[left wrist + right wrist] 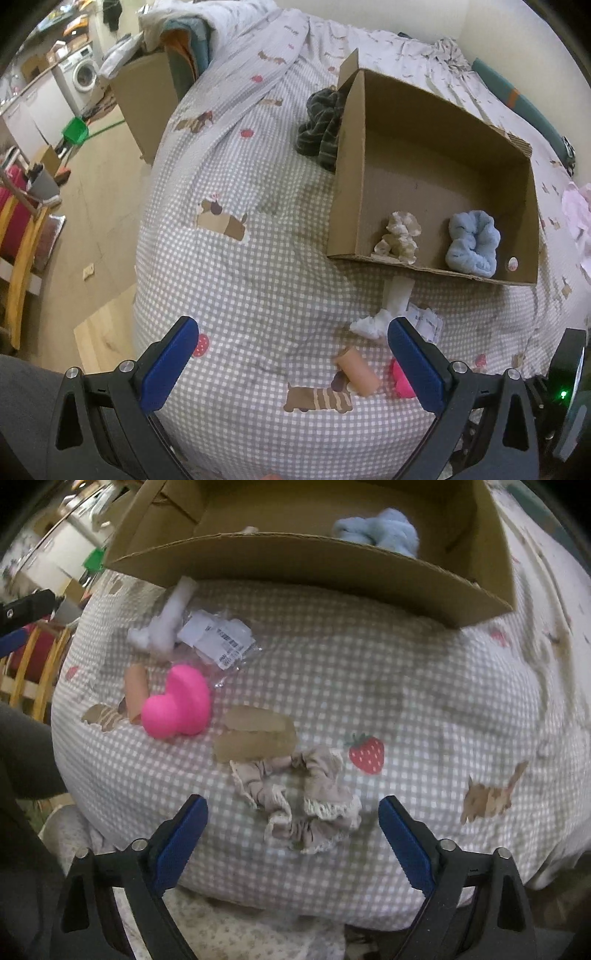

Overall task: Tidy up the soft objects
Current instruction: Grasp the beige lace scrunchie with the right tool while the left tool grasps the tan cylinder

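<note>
An open cardboard box [347, 206] [295, 565] lies on the checked bedspread, holding a cream scrunchie [399, 236] and a blue fluffy scrunchie [472, 243] [380, 528]. A beige lace scrunchie [306, 797] lies on the bed just ahead of my right gripper [293, 823], which hangs open above it with nothing between its fingers. A pink heart sponge [177, 705] [400, 384] and a tan tube [135, 690] [358, 373] lie to its left. My left gripper [291, 350] is open over the bed, empty, near the tube.
White tissue [369, 325] [162, 627] and a clear packet with a label [221, 638] lie before the box. A dark striped cloth [321, 129] sits left of the box. The bed's edge drops to a wooden floor [99, 221] with a chair [22, 236].
</note>
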The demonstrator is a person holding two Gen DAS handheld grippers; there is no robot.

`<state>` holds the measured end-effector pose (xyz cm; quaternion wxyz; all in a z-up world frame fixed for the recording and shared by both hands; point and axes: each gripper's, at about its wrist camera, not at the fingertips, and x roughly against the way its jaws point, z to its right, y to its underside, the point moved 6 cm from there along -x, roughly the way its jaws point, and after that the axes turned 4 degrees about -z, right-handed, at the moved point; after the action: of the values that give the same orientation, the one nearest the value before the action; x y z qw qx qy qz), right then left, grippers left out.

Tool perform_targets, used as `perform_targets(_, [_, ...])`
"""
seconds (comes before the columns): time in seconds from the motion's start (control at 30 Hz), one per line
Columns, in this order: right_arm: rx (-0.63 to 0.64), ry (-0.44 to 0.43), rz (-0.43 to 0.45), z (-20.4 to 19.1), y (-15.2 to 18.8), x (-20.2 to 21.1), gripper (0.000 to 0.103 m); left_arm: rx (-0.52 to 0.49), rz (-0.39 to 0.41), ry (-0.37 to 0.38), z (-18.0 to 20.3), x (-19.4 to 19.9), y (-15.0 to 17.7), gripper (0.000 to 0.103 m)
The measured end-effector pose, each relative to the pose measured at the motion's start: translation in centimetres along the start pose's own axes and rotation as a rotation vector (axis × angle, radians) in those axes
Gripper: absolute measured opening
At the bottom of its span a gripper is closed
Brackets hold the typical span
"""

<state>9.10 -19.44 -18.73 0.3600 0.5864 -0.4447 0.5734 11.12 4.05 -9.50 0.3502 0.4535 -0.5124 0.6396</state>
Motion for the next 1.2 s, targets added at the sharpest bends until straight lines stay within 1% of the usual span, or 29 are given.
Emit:
perform_targets(0.07, [0.031,0.010,-0.012,-0.5,-0.3,-0.4,0.045,0.028,-0.020,0.007,-0.4,-0.4,0.1,0.102])
perform_targets(0.13, [0.035,0.012,-0.013,-0.5,-0.5,-0.4,0.033,0.057,-0.036,0.014,-0.9,-0.6,0.1,0.102])
perform_targets(0.17, [0.028,0.005,-0.006,-0.5,-0.5,-0.2,0.024,0.065,-0.040,0.013,-1.0,-0.7,0.2,0.102])
perform_targets(0.2, [0.023,-0.003,0.001,-0.5,-0.6,0.1,0.021,0.070,-0.046,0.010,-1.2,-0.8,0.2,0.102])
perform_targets(0.4, [-0.035,-0.040,0.080,0.9,-0.2,2.7,0.017,0.093,-0.078,0.020,-1.4,-1.6,0.5,0.102])
perform_targets(0.47, [-0.062,-0.047,0.123,1.5,-0.1,3.8,0.017,0.092,-0.087,0.025,-1.3,-1.8,0.6,0.102])
perform_targets(0.53, [-0.095,-0.051,0.175,2.4,-0.2,4.8,0.017,0.084,-0.091,0.022,-1.1,-2.1,0.7,0.102])
perform_targets(0.6, [-0.123,-0.062,0.244,3.1,-0.5,6.4,0.017,0.075,-0.101,0.012,-0.9,-2.4,0.9,0.102])
perform_targets(0.67, [-0.133,-0.077,0.319,2.8,-0.9,7.8,0.017,0.076,-0.096,-0.001,-0.8,-2.4,1.0,0.099])
perform_targets(0.73, [-0.117,-0.070,0.355,2.2,-1.4,8.5,0.017,0.089,-0.102,0.020,-0.6,-2.5,1.2,0.095])
perform_targets(0.77, [-0.110,-0.059,0.356,2.3,-1.9,8.5,0.017,0.097,-0.121,0.044,-0.3,-2.9,1.4,0.091])
perform_targets(0.8, [-0.109,-0.054,0.351,2.2,-2.3,8.3,0.017,0.103,-0.145,0.066,0.0,-3.4,1.6,0.084])
perform_targets(0.83, [-0.110,-0.055,0.342,2.2,-2.4,8.1,0.017,0.108,-0.170,0.088,0.3,-3.8,1.9,0.080])
perform_targets(0.9, [-0.119,-0.059,0.332,2.7,-2.6,8.0,0.017,0.121,-0.246,0.154,1.2,-5.2,2.8,0.063])
perform_targets(0.97, [-0.127,-0.070,0.330,2.5,-2.6,8.0,0.017,0.144,-0.281,0.203,1.8,-5.9,3.2,0.056])
perform_targets(1.03, [-0.130,-0.080,0.330,2.2,-2.9,8.0,0.017,0.159,-0.306,0.242,2.6,-6.6,3.7,0.054])
perform_targets(1.1, [-0.128,-0.086,0.331,1.9,-3.1,8.0,0.017,0.154,-0.340,0.253,3.4,-7.5,4.2,0.044])
perform_targets(1.2, [-0.123,-0.090,0.326,1.4,-3.4,7.8,0.017,0.127,-0.378,0.226,4.1,-8.6,5.0,0.042])
